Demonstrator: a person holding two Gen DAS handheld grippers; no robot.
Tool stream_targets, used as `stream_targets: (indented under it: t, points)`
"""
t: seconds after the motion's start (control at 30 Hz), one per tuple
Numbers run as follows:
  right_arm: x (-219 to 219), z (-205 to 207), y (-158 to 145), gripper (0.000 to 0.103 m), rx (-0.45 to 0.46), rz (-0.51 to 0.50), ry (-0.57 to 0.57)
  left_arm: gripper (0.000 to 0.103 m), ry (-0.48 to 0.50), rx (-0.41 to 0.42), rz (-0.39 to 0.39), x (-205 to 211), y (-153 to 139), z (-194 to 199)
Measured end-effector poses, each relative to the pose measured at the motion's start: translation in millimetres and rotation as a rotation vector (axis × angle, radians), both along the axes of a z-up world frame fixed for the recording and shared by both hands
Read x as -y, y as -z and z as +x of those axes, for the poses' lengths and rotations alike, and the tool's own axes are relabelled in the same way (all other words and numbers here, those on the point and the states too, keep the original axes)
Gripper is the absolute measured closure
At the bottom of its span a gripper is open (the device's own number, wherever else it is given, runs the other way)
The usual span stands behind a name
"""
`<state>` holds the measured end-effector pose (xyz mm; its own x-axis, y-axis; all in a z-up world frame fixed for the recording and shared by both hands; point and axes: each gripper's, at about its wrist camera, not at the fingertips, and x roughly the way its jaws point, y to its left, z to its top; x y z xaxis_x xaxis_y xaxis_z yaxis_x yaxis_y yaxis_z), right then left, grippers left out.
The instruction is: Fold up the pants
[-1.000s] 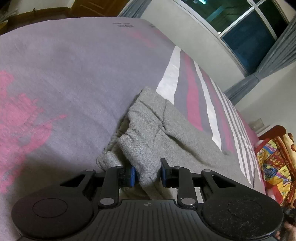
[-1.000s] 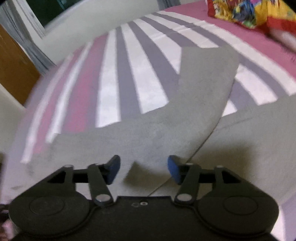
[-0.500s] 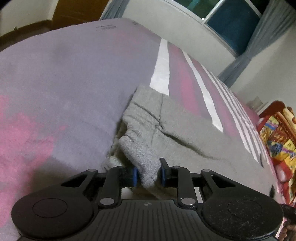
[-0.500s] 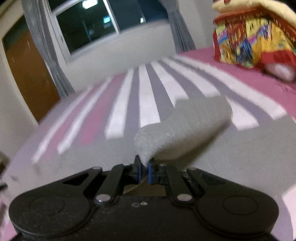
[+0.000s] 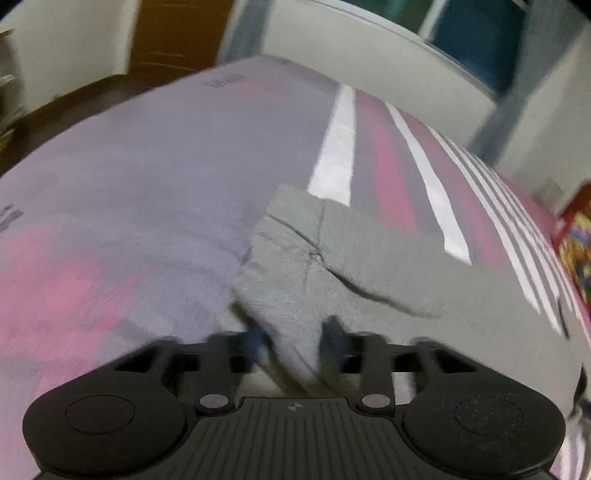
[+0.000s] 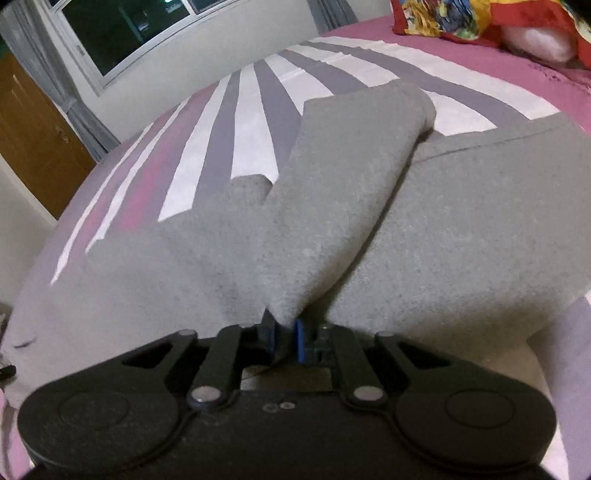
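Grey pants (image 5: 388, 266) lie on a striped bed. In the left wrist view my left gripper (image 5: 293, 338) is shut on a bunched fold of the waistband end, lifted a little off the cover; the view is blurred. In the right wrist view the grey pants (image 6: 332, 206) show as a long leg pulled up into a ridge. My right gripper (image 6: 284, 332) is shut on the end of that leg, the blue pads nearly together on the cloth.
The bed cover (image 5: 129, 206) is grey with pink patches and white and pink stripes (image 6: 251, 110). A colourful blanket (image 6: 461, 18) lies at the far right. A wooden door (image 6: 33, 133), a window (image 6: 122, 33) and curtains stand beyond the bed.
My right gripper closed on the pant leg and drew it up and over the pants. My left gripper kept its hold on the waistband and lifted and tilted.
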<state>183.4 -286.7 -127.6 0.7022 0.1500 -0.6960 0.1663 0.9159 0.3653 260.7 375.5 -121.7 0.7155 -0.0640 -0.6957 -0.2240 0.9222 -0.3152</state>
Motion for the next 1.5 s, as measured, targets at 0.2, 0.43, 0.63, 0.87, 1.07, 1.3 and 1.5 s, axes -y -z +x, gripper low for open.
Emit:
stream_targets:
  t: [0.2,0.43,0.63,0.87,1.07,1.3,1.5]
  points:
    - [1.3,-10.0,-45.8,0.063,0.153,-0.155,-0.01,0.004,-0.159,0.001,-0.137,21.2,5.4,-27.1]
    - [-28.6,71.3,-26.4,0.032,-0.068,-0.415,-0.089,0.0,-0.122,-0.193,0.04,70.2,51.8,2.6]
    - [-0.6,36.3,-31.6,0.099,-0.05,-0.342,-0.094,0.0,-0.085,-0.185,0.028,62.2,54.2,1.6]
    - [33.8,-29.8,-19.2,0.073,-0.035,-0.271,-0.025,0.0,-0.072,-0.168,0.046,60.1,51.7,-19.2]
    - [21.7,22.1,-52.0,0.053,0.005,-0.329,-0.169,0.0,-0.071,-0.164,0.051,66.4,50.2,-21.6]
    - [34.6,32.9,-47.3,0.099,-0.024,-0.435,-0.203,0.0,-0.051,-0.15,0.049,65.4,50.7,-24.8]
    - [118.5,-19.1,-13.6,0.094,-0.077,-0.182,0.037,0.0,-0.036,-0.151,0.047,64.0,49.7,-26.2]
